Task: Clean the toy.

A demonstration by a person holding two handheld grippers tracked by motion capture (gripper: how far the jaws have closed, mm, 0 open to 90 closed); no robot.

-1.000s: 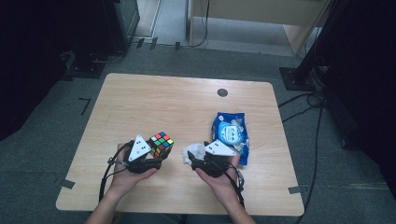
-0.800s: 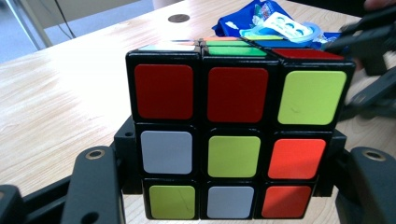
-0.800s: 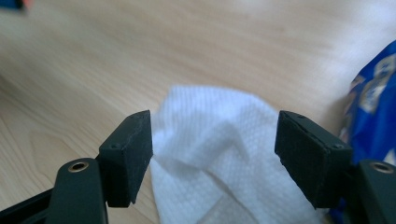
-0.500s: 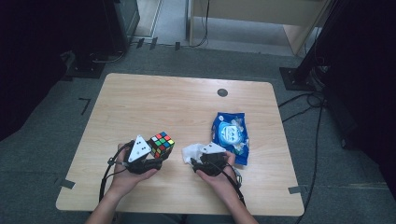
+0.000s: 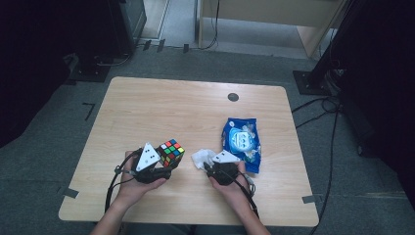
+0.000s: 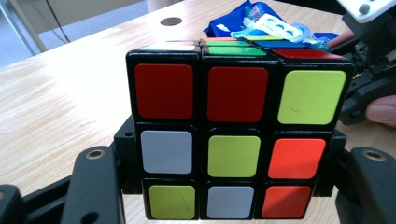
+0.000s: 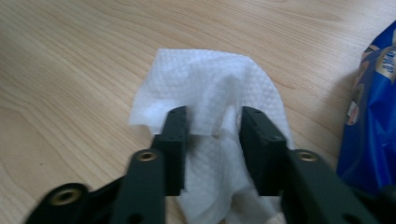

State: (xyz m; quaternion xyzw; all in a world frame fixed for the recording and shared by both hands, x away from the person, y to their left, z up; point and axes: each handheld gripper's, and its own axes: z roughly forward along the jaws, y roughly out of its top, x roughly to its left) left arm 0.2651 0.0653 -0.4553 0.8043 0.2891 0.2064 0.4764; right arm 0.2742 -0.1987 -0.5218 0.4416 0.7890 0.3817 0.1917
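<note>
the left gripper [image 5: 164,164] has its jaws closed on a scrambled puzzle cube [image 5: 170,152], one black jaw against each side of it, held just above the wooden table [image 5: 161,112] near the front edge. in the left gripper view the cube [image 6: 236,135] faces the camera with red, yellow-green, white and orange squares, and the jaws press its lower corners.

the right gripper [image 5: 208,164] is clamped on a crumpled white tissue [image 5: 201,157]. in the right gripper view its jaws stand a little apart with a fold of the tissue [image 7: 210,98] bunched between them; the rest spreads on the table ahead. whether the tissue is lifted clear of the wood or partly resting on it is hard to judge from here.

a blue snack packet [image 5: 241,142] lies flat on the table just to the right of the right gripper.

against the picture a second ago, the right gripper and its tissue sit a little nearer the cube and slightly away from the packet; the left gripper, cube and packet are where they were.
</note>
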